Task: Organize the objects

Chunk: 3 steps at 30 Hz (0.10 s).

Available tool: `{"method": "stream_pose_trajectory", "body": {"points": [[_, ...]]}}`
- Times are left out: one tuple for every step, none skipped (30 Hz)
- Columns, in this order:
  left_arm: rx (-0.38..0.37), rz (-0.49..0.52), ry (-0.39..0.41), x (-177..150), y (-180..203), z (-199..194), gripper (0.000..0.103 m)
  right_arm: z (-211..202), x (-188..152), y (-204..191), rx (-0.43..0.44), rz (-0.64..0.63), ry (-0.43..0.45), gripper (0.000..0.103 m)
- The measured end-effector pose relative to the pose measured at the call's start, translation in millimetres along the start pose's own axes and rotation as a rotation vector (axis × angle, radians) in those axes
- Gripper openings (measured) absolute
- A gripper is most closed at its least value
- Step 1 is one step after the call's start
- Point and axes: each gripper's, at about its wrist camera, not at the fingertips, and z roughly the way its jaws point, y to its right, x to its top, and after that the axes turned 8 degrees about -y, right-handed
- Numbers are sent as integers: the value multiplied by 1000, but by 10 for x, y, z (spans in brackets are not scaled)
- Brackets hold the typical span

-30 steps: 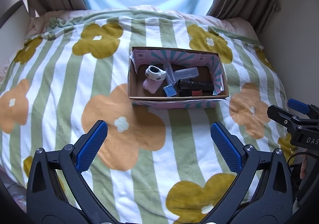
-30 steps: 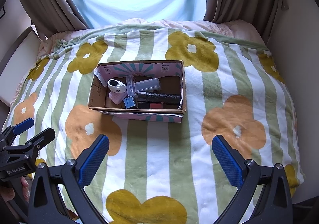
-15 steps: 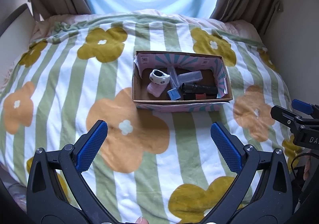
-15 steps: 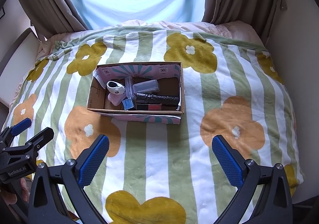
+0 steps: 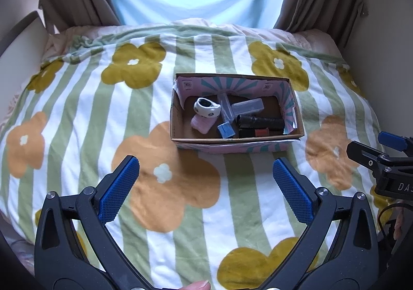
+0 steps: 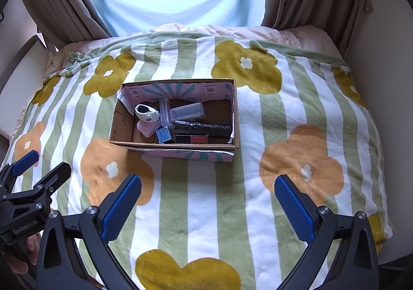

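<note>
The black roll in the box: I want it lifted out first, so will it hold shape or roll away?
The black roll looks like crinkled plastic film, so it probably gives under the pads. Being cylindrical, it may roll once freed. Both grippers are open and well short of the cardboard box.

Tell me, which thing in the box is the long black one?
The black roll, lying flat along the cardboard box's front-right side; the other things are shorter.
</note>
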Motion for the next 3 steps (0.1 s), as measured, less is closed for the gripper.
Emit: {"method": "stream_pose_trajectory", "body": {"points": [[7,-1,-5,6,1,28,103,38,4,8,0,3,-6,103],[13,-1,-19,16,-3,72,103,87,0,12,1,7,-14,103],[10,-5,-26,17,-14,116,103,148,-2,18,3,12,-22,103]]}}
